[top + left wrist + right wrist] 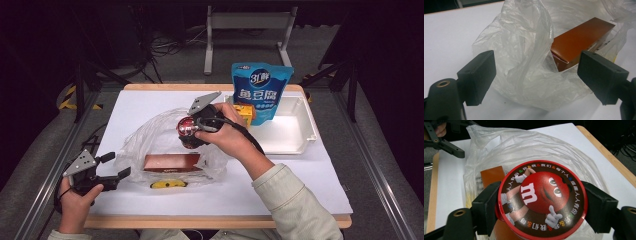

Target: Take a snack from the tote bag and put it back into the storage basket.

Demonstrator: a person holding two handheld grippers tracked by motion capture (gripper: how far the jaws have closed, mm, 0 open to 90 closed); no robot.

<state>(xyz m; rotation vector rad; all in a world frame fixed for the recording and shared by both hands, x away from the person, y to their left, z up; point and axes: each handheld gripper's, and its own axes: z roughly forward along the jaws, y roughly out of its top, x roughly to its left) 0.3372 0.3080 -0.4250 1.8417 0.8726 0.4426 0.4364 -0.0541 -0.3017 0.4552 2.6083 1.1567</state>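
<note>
lowering the round candy tin [541,200] into the clear plastic bag [150,135] looks like the step in hand, and doing it well depends on both hands. the right gripper [192,131] is clamped across the tin's sides, lid facing the gripper's camera, and holds it above the bag, over the brown box [171,162] that already lies inside. the left gripper [107,170] waits near the bag's left edge with its jaws spread apart and nothing between them; in the left gripper view the crumpled film [529,57] sits just ahead of the pads. a sensible move would be for the left gripper to pinch the upper layer of film and lift it, so the mouth gapes before the tin goes down. the tin should then be set beside or on the box, not dropped, since a smooth round wall can slip from flat pads. letting go is best left until the tin rests on something. the yellow item [169,184] at the bag's near edge, the blue pouch [261,90] and the white tray [295,131] stand apart and need no attention.
</note>
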